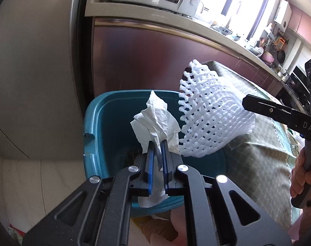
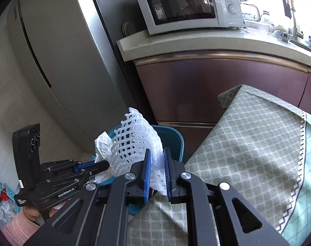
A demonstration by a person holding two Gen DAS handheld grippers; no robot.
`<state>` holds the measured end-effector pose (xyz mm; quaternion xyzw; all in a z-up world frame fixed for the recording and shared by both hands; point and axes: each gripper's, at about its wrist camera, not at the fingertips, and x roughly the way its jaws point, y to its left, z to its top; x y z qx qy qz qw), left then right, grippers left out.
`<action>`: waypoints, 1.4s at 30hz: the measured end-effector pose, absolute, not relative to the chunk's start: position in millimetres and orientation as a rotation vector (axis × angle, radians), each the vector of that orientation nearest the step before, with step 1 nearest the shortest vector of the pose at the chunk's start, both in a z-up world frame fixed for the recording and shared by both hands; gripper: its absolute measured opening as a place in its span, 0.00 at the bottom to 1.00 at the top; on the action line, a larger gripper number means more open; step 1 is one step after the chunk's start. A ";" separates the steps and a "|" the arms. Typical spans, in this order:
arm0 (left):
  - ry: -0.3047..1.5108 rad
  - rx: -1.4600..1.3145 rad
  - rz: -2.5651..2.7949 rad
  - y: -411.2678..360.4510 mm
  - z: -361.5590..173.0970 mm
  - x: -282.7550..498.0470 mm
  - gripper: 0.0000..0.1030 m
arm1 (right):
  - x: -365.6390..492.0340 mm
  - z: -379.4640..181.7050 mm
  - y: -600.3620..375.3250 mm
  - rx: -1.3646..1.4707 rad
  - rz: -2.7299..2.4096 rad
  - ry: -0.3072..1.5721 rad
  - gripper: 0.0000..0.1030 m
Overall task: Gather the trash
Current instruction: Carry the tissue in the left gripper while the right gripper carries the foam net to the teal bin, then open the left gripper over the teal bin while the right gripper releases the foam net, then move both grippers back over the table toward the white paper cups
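Observation:
A teal trash bin (image 1: pixel 98 127) stands on the floor beside the table. My left gripper (image 1: pixel 158 143) is shut on a crumpled white tissue (image 1: pixel 155 121) and holds it over the bin's mouth. My right gripper (image 2: pixel 156 153) is shut on a white foam fruit net (image 2: pixel 135 141), which hangs over the bin's (image 2: pixel 176 139) right rim. In the left wrist view the foam net (image 1: pixel 208 112) sits just right of the tissue, with the right gripper's fingers (image 1: pixel 264 107) reaching in from the right. In the right wrist view the left gripper (image 2: pixel 102 167) shows at the left with the tissue (image 2: pixel 102 145).
A table with a green patterned cloth (image 2: pixel 247 143) stands right of the bin. A maroon cabinet (image 1: pixel 155 57) under a counter with a white microwave (image 2: pixel 188 6) lies behind. A grey fridge (image 2: pixel 59 61) rises at the left. A person's hand (image 1: pixel 303 174) grips the right handle.

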<state>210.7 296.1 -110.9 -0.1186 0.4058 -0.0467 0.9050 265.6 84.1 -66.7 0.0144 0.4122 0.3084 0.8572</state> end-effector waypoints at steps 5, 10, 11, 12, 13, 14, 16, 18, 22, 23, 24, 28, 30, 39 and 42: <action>0.870 -0.259 -0.077 302.5 -123.6 223.5 0.10 | 274.7 -80.4 101.7 0.012 0.643 0.915 0.13; 0.885 -0.277 -0.076 303.1 -134.5 232.8 0.11 | 282.7 -88.2 113.2 0.012 0.641 0.958 0.15; 0.888 -0.282 -0.077 303.4 -136.1 233.8 0.11 | 283.8 -89.0 114.0 0.015 0.644 0.964 0.17; 0.889 -0.287 -0.079 304.7 -138.3 234.4 0.11 | 284.4 -89.5 114.3 0.017 0.642 0.966 0.24; 0.889 -0.289 -0.080 304.6 -139.2 234.8 0.11 | 284.5 -89.6 114.0 0.018 0.641 0.966 0.27; 0.888 -0.290 -0.081 304.4 -139.8 235.6 0.11 | 284.5 -89.7 113.4 0.023 0.644 0.965 0.27; 0.883 -0.294 -0.087 301.2 -138.3 231.6 0.11 | 282.5 -88.9 110.8 0.028 0.647 0.960 0.27; 0.869 -0.295 -0.097 297.4 -134.7 226.4 0.11 | 278.6 -87.9 104.2 0.039 0.657 0.954 0.27; 0.821 -0.289 -0.135 285.9 -119.9 214.6 0.11 | 263.1 -78.6 85.5 0.049 0.676 0.918 0.27; 0.805 -0.281 -0.148 280.6 -114.4 211.4 0.12 | 258.0 -74.8 79.8 0.051 0.673 0.905 0.28; 0.789 -0.275 -0.164 276.3 -108.7 207.3 0.14 | 252.9 -70.8 74.0 0.056 0.677 0.895 0.30; 0.732 -0.253 -0.232 249.6 -86.1 194.7 0.22 | 228.6 -53.7 44.0 0.082 0.672 0.844 0.35; 0.711 -0.242 -0.274 233.9 -75.6 190.6 0.24 | 216.3 -45.2 26.4 0.092 0.655 0.822 0.36; 0.672 -0.152 -0.490 137.2 -44.4 176.5 0.30 | 160.7 -25.5 -81.1 0.174 0.512 0.744 0.37; 0.684 -0.128 -0.553 101.5 -42.3 172.1 0.30 | 144.1 -22.0 -119.7 0.190 0.433 0.724 0.38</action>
